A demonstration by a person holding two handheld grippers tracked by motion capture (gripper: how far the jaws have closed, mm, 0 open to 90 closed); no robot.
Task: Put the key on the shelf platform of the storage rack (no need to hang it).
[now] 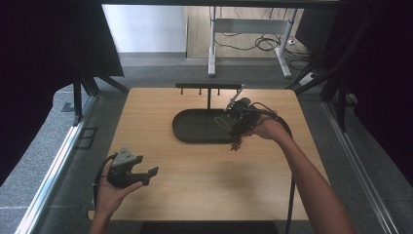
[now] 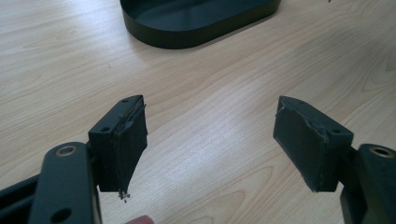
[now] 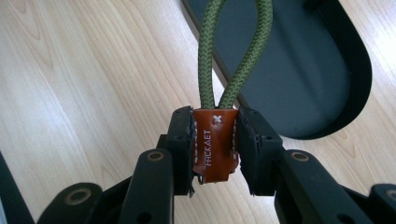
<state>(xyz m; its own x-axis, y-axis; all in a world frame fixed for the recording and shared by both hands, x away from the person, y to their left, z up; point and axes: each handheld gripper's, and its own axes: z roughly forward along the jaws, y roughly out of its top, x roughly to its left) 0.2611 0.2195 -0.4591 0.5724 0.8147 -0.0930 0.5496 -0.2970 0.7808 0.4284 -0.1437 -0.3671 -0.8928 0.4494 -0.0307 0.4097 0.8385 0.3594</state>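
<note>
Right gripper (image 3: pixel 215 140) clamps leather tab (image 3: pixel 215 144); cord loop (image 3: pixel 233 51) points trayward.

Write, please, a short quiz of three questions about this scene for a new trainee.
1. True or false: the right gripper is shut on the brown leather tab of the green cord loop.
2. How do the jaws of the left gripper stand? A) wide apart with nothing between them B) clamped on the cord C) pressed on the tray rim
3. Fill in: the black oval tray lies on the wooden ____.

Key: 1 true; 2 A; 3 table.
</note>
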